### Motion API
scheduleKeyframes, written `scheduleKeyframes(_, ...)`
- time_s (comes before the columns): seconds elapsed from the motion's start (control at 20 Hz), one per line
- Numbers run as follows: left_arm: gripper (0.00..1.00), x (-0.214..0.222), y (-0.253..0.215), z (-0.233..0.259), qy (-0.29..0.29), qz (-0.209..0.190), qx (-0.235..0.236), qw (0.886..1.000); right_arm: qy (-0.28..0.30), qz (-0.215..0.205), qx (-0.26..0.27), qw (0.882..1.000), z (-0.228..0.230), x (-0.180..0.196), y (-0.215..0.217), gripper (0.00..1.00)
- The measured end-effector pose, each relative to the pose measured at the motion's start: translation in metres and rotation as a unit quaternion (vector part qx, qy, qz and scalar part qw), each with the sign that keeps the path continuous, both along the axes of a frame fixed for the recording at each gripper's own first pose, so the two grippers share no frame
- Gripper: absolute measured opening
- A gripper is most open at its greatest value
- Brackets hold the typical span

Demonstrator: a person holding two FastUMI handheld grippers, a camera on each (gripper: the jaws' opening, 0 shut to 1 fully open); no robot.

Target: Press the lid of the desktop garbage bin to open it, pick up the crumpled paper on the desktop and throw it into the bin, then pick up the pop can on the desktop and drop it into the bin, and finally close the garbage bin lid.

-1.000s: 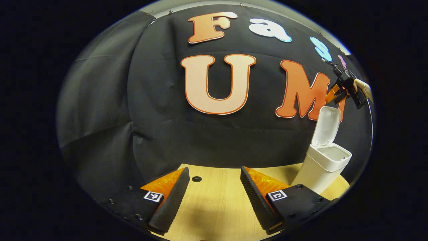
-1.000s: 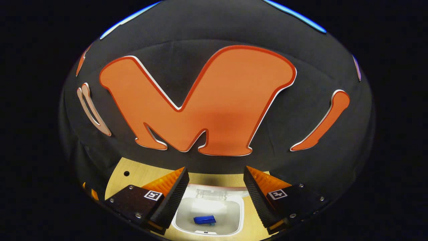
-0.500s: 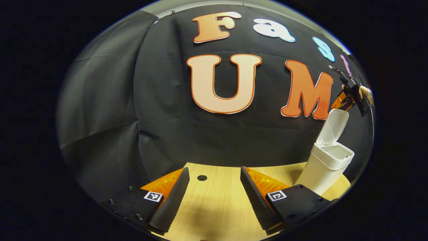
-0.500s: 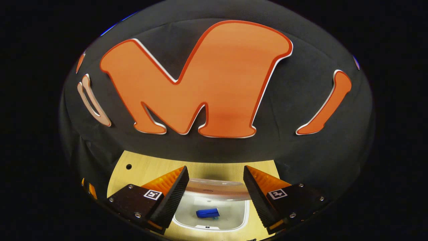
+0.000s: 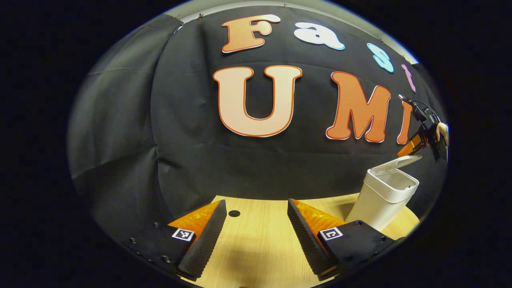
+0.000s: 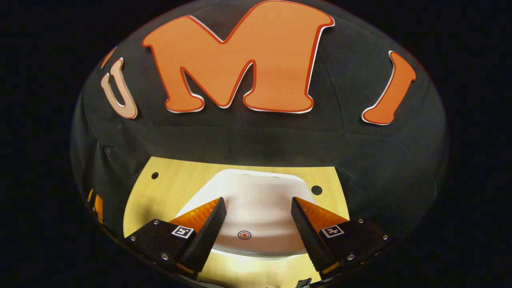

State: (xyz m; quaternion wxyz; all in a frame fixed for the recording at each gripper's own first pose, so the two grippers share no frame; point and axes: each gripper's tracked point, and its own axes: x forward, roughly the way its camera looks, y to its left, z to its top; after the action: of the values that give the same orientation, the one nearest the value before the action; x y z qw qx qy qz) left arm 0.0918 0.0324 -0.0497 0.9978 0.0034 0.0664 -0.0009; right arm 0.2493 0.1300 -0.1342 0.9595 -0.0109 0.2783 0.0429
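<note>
One white plastic desktop bin, its lid almost down, and two grippers with nothing in them.

I count one white plastic garbage bin on the light wooden table, one white hinged lid with one small red ring mark near its front edge, and two round holes in the tabletop in the right gripper view. My right gripper hangs over the lid, its fingers wide apart and empty; I cannot tell whether it touches the lid. In the left gripper view it shows far to the right, just above the bin, and the lid stands slightly open there. My left gripper is low over the bare table, also wide and empty. One second ago the lid stood upright and I saw a blue can inside the bin; now the lid covers the opening.
</note>
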Motion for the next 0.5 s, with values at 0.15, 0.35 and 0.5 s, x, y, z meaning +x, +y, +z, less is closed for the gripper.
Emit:
scheduleKeyframes(0.15, 0.97, -0.006, -0.004, 0.000, -0.002, -0.005, -0.001, 1.000, -0.004, -0.003, -0.024, 1.000, -0.012, -0.006, 0.000, 1.00)
scheduleKeyframes(0.35, 0.97, -0.014, -0.005, -0.001, -0.001, -0.011, 0.000, 1.000, 0.029, -0.004, 0.025, 0.999, -0.047, -0.022, 0.013, 0.99)
scheduleKeyframes(0.5, 0.97, -0.019, -0.002, -0.001, 0.000, -0.012, 0.001, 1.000, 0.032, -0.009, 0.024, 0.999, -0.062, -0.032, 0.011, 0.99)
